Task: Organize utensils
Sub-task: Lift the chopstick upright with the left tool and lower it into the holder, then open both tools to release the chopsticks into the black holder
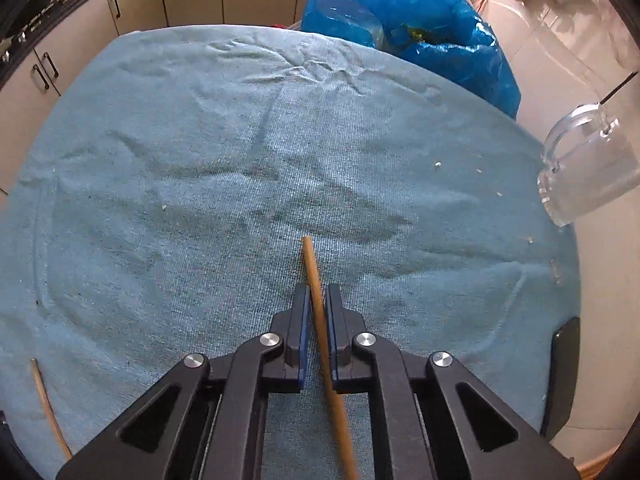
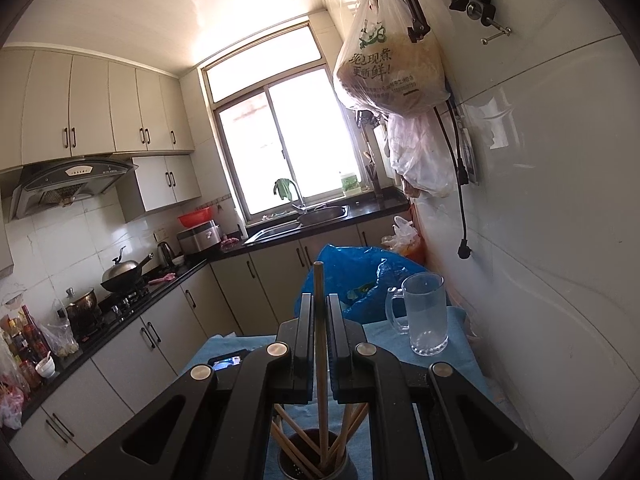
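Left gripper (image 1: 319,294) angled steeply down over blue towel (image 1: 200,160), clamped on chopstick (image 1: 316,284). Right gripper (image 2: 320,304) near level, clamped on upright chopstick (image 2: 319,300); holder (image 2: 316,460) below partly hidden.

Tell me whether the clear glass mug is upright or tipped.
Upright: the clear glass mug stands on its base on the blue towel, open mouth upward, handle at its side.

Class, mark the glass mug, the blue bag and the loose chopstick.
Mug (image 2: 426,312): right wrist view, body.
Blue bag (image 1: 420,28): left wrist view, middle.
Loose chopstick (image 1: 47,408): left wrist view, shaft.
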